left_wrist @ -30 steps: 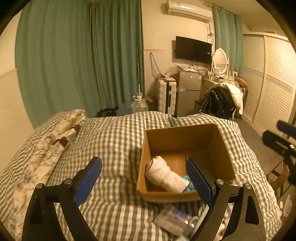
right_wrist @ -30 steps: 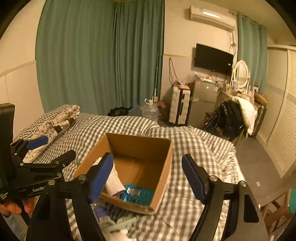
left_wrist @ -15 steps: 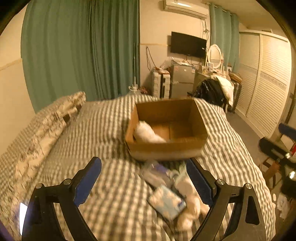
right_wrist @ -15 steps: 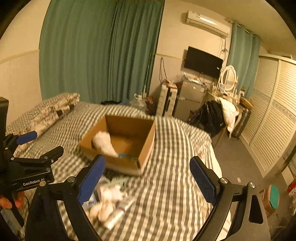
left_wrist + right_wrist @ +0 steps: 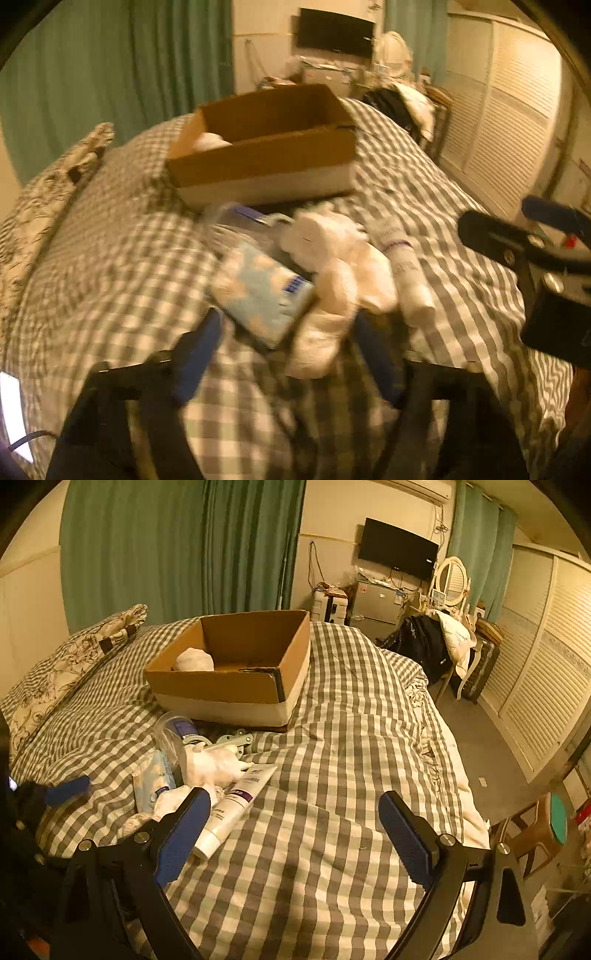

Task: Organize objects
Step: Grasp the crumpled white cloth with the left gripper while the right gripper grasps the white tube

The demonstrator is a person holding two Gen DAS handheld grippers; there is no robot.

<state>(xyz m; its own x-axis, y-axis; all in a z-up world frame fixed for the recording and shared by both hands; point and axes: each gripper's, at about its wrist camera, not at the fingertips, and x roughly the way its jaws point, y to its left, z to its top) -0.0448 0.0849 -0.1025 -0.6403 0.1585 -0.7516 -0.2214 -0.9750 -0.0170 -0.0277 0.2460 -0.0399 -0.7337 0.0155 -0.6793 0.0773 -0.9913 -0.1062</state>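
Note:
An open cardboard box [image 5: 266, 162] [image 5: 225, 690] sits on the checked bed with a white roll [image 5: 194, 660] inside. In front of it lies a pile: a blue tissue pack [image 5: 262, 291] [image 5: 153, 781], white rolled cloths [image 5: 343, 266] [image 5: 212, 764], a white tube [image 5: 402, 266] [image 5: 236, 801] and a clear plastic packet [image 5: 173, 734]. My left gripper [image 5: 288, 358] is open and low, just before the tissue pack and cloths. My right gripper [image 5: 295, 834] is open and empty over the bed, right of the pile; its left finger [image 5: 181, 834] is near the tube.
A floral pillow [image 5: 70, 664] lies at the bed's left. Green curtains [image 5: 177, 546] hang behind. A chair with clothes [image 5: 439, 642], a small fridge [image 5: 373, 602] and louvred wardrobe doors [image 5: 546, 672] stand to the right. A stool [image 5: 543, 827] is by the bed's right edge.
Both grippers have pulled back from the box toward the near end of the bed. The left gripper has dropped low, close to the pile. Both stay open.

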